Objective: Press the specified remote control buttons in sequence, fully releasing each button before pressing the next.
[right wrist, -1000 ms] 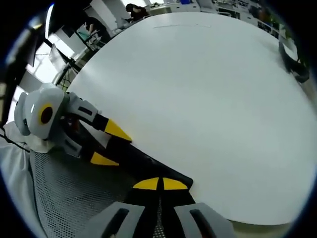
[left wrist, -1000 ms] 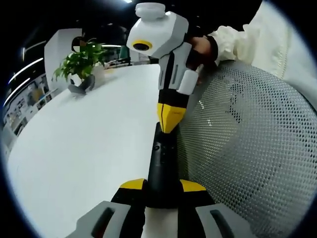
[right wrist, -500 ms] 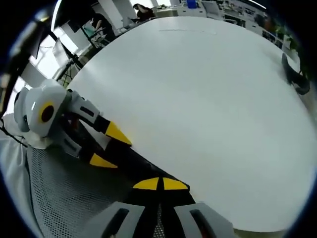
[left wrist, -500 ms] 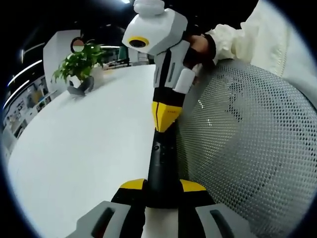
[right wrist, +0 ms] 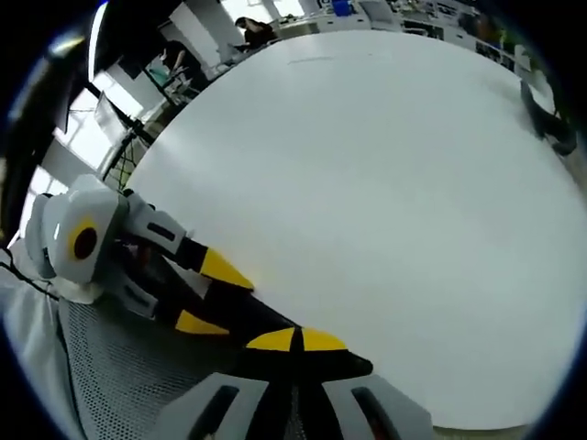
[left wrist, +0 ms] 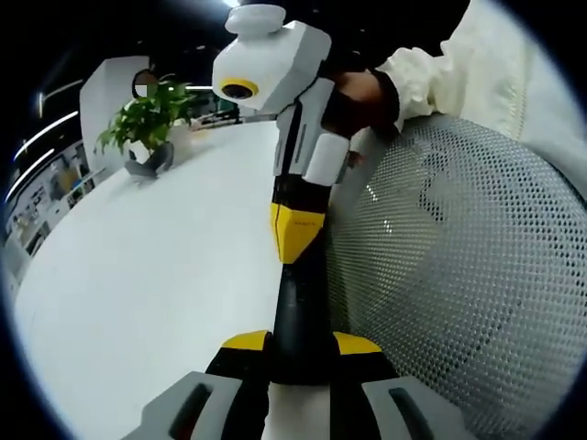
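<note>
In the left gripper view, the left gripper rises from the bottom centre with its yellow-tipped jaws clamped on the near end of a slim black remote control, which runs up the middle of the frame along the edge of the white table, with the grey mesh chair back on the right. The right gripper comes down from the upper centre, jaws closed together into one yellow tip, held by a hand in a cream sleeve. Compared with a second ago that tip has slid toward the upper left and now covers the spot where a small button area showed on the remote, so it appears to have shifted along the remote's far end. In the right gripper view the closed right gripper sits at the bottom centre over the remote control, and the left gripper grips it from the lower left. Whether the tip is pressing or hovering cannot be told; the shift suggests a move between buttons in the sequence. A potted plant stands at the upper left.
</note>
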{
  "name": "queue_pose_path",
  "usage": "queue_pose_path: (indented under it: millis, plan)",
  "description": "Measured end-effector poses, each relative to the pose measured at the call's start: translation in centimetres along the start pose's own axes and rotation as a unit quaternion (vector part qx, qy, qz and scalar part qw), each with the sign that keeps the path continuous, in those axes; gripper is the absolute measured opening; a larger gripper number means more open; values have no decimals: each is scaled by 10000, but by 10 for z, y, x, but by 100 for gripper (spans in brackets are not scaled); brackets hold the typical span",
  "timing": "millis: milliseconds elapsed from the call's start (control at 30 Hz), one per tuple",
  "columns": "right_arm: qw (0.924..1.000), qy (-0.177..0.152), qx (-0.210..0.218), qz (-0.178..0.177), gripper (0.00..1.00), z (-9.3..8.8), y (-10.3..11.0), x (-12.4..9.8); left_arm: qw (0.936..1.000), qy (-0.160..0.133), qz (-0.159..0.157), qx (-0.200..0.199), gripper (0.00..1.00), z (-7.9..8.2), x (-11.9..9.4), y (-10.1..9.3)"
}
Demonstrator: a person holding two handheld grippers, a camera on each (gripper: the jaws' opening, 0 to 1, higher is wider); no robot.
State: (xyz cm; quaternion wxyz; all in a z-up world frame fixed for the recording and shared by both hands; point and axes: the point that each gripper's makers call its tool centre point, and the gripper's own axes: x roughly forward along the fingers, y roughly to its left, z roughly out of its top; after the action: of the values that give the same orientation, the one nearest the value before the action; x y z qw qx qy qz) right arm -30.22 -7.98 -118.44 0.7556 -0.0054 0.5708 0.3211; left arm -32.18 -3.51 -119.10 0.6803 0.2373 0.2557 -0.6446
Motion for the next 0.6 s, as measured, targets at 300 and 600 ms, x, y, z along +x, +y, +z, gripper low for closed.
queue_pose_path:
  millis: [300,600]
  plan:
    - [9997,128,118,-182,0,-6,-6,-4,10000,7,-7,4,25,0,0,0]
    - [9991,33,-229,-364,0,-7,-5,-3,10000,31,-8,50,25,0,1,0]
